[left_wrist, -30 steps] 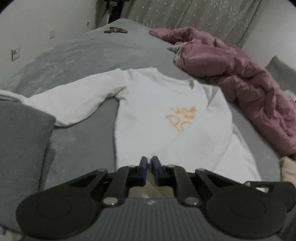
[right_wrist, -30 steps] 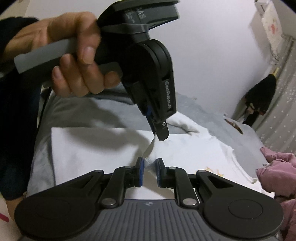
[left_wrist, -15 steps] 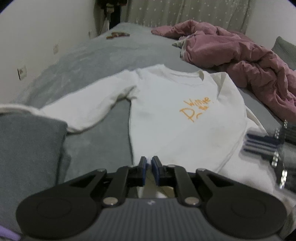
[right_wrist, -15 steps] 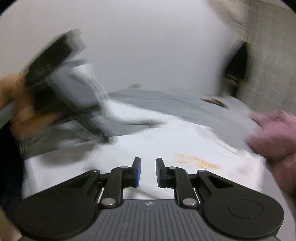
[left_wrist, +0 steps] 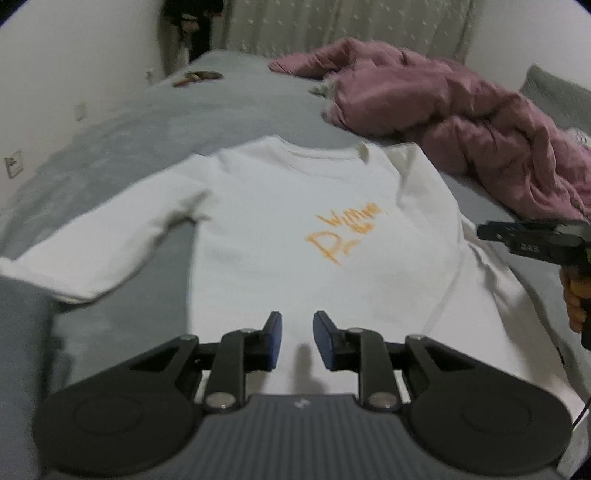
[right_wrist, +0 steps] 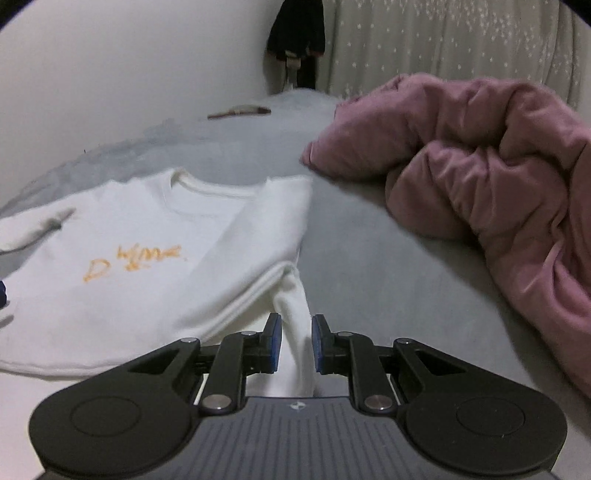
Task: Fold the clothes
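left wrist view low over grey bedspread, facing curtain, right wrist view alongside, sharing white orange-lettered sweatshirt

A grey bed fills both views, its cover soft and slightly mottled. A crumpled pink quilted jacket lies heaped on its right side. Near the far end rests a small brown object, too blurred to identify. Behind hangs a pale curtain with small white dots, beside a dark garment in the corner. A wall socket sits on the white wall.
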Demonstrator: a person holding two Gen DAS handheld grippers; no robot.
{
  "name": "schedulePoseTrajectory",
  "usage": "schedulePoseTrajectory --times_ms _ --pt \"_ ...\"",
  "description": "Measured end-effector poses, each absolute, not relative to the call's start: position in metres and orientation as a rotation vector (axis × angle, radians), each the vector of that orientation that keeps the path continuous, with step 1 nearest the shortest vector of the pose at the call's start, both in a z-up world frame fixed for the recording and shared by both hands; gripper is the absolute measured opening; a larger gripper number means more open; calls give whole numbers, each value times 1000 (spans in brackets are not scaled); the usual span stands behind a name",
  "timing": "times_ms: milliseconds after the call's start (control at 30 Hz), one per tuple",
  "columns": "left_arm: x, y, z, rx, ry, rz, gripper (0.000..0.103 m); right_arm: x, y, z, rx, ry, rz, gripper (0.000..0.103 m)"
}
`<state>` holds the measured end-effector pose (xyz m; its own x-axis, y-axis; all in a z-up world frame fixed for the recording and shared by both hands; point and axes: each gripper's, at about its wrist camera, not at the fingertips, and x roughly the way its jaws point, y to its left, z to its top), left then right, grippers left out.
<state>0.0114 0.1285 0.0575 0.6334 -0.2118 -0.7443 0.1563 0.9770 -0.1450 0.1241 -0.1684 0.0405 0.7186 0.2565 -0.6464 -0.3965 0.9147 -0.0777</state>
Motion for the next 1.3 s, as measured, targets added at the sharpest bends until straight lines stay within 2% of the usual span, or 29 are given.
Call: schedulePoseTrajectory --times_ms 367,467,700,867,933,1133,1300 --pt "49 96 44 -77 898 -254 23 139 -156 24 -250 676 414 16" --pt "57 92 45 -86 887 -257 25 146 -161 27 -233 650 389 24" --pt "76 90 49 -104 844 -252 26 162 -168 26 -178 637 443 25" --pt "81 91 46 -110 842 -239 26 166 -167 26 -152 636 510 11" --pt "82 91 46 -112 837 -236 26 165 -172 27 -135 626 507 10" --pt "80 88 53 -127 793 -247 26 164 -199 26 85 653 450 9" --pt "91 89 58 -157 764 -220 29 165 -235 8 396 725 352 9"
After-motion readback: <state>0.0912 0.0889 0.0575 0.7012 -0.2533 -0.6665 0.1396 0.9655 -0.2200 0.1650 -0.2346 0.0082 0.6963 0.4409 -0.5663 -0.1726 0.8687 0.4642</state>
